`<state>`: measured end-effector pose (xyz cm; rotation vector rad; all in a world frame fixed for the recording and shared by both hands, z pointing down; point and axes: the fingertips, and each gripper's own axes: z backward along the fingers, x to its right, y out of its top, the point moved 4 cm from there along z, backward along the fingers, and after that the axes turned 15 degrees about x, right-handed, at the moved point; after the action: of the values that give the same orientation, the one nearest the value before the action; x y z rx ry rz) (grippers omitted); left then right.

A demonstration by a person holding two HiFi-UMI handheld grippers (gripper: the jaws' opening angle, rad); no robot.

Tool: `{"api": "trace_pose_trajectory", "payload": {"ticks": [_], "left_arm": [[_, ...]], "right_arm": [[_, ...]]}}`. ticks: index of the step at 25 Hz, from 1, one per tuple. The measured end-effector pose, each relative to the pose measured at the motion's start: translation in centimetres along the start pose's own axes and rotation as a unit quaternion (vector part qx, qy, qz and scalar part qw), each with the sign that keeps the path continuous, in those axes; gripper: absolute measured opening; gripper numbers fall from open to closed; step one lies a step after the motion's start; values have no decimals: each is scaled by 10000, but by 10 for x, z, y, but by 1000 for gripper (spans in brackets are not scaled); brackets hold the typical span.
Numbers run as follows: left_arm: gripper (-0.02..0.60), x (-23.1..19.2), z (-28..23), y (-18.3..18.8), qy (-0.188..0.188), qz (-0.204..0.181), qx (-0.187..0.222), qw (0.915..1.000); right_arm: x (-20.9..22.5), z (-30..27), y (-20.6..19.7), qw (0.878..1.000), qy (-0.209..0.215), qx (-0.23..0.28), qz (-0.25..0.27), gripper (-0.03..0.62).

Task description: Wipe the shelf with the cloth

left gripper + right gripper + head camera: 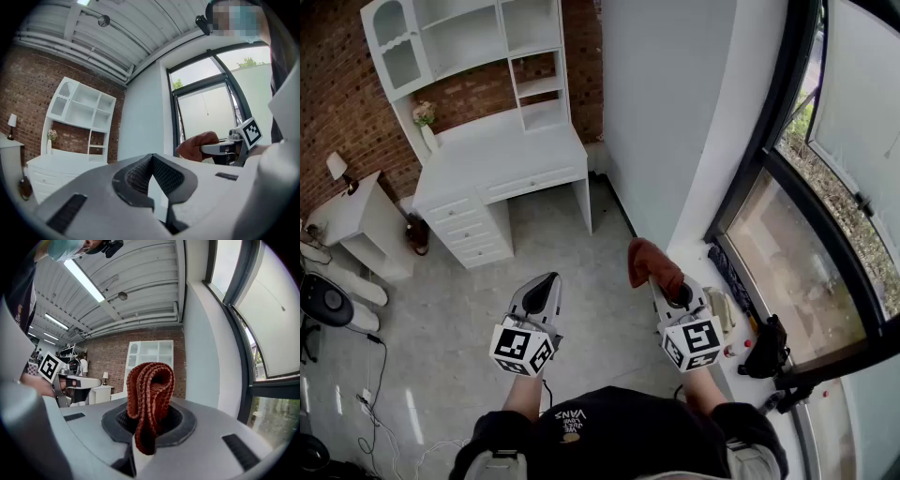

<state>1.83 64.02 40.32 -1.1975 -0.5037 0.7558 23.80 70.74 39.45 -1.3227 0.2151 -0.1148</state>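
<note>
Head view shows both forearms reaching forward side by side at waist height, the grippers level with each other above the tiled floor [441, 319]. The left gripper [546, 279] has its jaws closed tip to tip with nothing between them. The right gripper [662, 287] is clamped on a folded rust-red knitted cloth [651, 262], which stands up out of the jaws in a loop. The white shelf unit [469, 42] rises at 11 o'clock, well apart from both grippers, on a white counter [502, 150] with closed drawers. At the counter's left end a vase [428, 139] holds pale flowers [423, 112]. A window [787, 244] runs along 3 o'clock.
</note>
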Motion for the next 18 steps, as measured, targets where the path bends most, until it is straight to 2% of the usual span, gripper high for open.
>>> {"api": "trace_pose_trajectory", "payload": {"ticks": [13, 18], "left_arm": [[5, 14, -35, -28, 106, 61, -121, 9999], [5, -7, -47, -40, 88, 115, -227, 9996]], "right_arm": [[37, -2, -16, 9992, 231, 52, -308, 66], [39, -28, -30, 9988, 209, -23, -440, 66]]}}
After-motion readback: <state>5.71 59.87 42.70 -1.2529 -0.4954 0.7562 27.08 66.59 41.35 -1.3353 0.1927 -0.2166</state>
